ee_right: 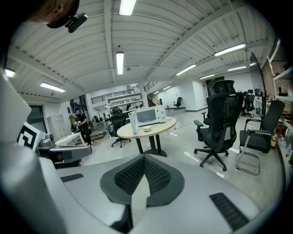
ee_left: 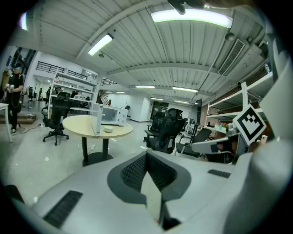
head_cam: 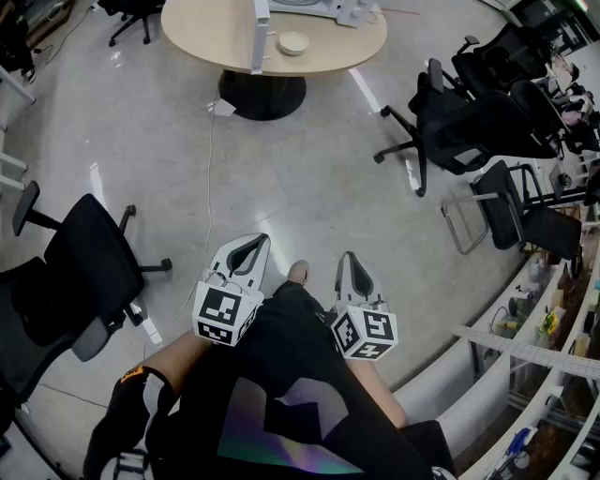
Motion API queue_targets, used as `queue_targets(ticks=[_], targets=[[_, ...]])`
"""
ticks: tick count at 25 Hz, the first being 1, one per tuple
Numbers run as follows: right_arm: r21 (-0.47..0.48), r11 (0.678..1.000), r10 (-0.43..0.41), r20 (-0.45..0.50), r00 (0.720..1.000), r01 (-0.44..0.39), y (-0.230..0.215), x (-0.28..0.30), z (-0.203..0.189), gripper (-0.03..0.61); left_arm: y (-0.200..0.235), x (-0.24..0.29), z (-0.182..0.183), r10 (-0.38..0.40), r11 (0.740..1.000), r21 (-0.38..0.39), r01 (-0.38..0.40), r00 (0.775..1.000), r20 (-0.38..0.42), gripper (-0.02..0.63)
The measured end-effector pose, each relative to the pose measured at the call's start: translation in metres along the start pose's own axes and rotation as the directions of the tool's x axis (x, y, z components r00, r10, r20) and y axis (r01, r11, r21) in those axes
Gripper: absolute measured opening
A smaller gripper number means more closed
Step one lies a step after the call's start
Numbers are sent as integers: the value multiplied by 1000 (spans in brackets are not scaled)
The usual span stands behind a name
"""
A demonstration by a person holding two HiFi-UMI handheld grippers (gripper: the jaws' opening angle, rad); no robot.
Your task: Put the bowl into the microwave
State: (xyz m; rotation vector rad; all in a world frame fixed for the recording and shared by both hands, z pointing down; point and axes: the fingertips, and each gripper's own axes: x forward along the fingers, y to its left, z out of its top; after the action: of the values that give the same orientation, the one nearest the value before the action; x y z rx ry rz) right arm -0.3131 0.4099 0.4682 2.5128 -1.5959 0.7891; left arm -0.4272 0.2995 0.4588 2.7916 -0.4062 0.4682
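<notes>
Head view: left tongs [head_cam: 249,246] and right tongs [head_cam: 351,264] closed, empty, far from table [head_cam: 206,47]; bowl [head_cam: 293,42] sits outside microwave [head_cam: 345,9], task apparently not begun.

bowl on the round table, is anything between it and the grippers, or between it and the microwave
Nothing visible. Only bare floor lies between the left gripper, the right gripper and the table; chairs stand off to the sides. The bowl sits right before the microwave, whose door is open.
</notes>
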Motion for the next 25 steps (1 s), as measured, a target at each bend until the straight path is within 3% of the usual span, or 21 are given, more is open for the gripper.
queue_targets(ticks=[11, 25], targets=[[-16, 999, 34, 29, 999, -34, -83, 39, 59, 15, -30, 87, 49, 46, 999, 15, -46, 999, 22, 46], [-142, 979, 161, 79, 984, -149, -134, 67, 106, 15, -67, 150, 75, 147, 988, 48, -149, 988, 34, 46]])
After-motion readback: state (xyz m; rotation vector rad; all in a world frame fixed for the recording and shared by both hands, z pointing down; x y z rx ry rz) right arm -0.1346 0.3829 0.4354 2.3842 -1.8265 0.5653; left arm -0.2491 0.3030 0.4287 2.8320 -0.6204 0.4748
